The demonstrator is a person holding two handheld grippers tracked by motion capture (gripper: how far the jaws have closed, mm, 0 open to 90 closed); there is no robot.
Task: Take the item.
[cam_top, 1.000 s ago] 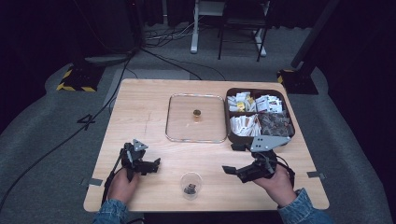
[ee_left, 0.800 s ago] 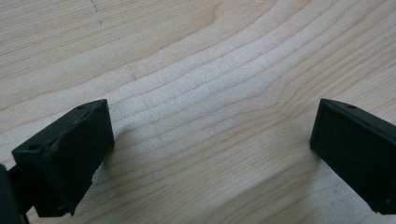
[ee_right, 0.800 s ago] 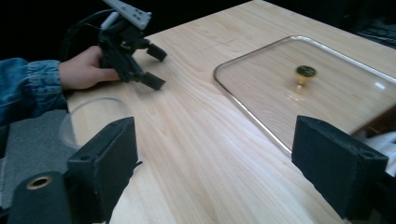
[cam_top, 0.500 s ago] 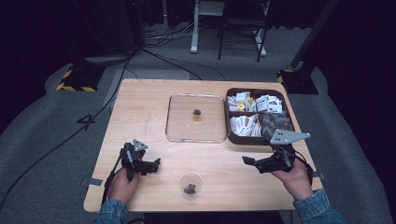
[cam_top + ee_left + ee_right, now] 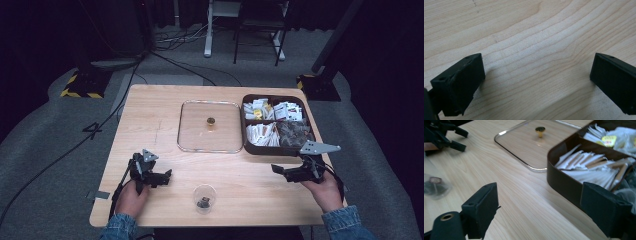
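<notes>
Right now your left tongs (image 5: 167, 174) rest low on the pale wooden bench (image 5: 150, 115) near its front left corner, jaws spread wide with nothing between them; the left gripper view looks straight down on bare wood grain between the two black pads. Your right tongs (image 5: 276, 169) hang just in front of the dark brown compartmented box (image 5: 274, 149), also spread and empty, with the grey three-cornered plate on top of them overlapping the box's near right corner in the high view. In the right gripper view, the box's front wall (image 5: 564, 182) stands just ahead of the right-hand jaw, with white paper sachets (image 5: 586, 166) packed in the near compartment.

The small clear plastic cup (image 5: 204, 197) with something dark at its bottom stands near the front edge of the bench, between your two hands and closer to the left one, touched by neither. The square glass lid with a small brass knob (image 5: 210, 121) lies flat on the bench just left of the box, well behind the cup.
</notes>
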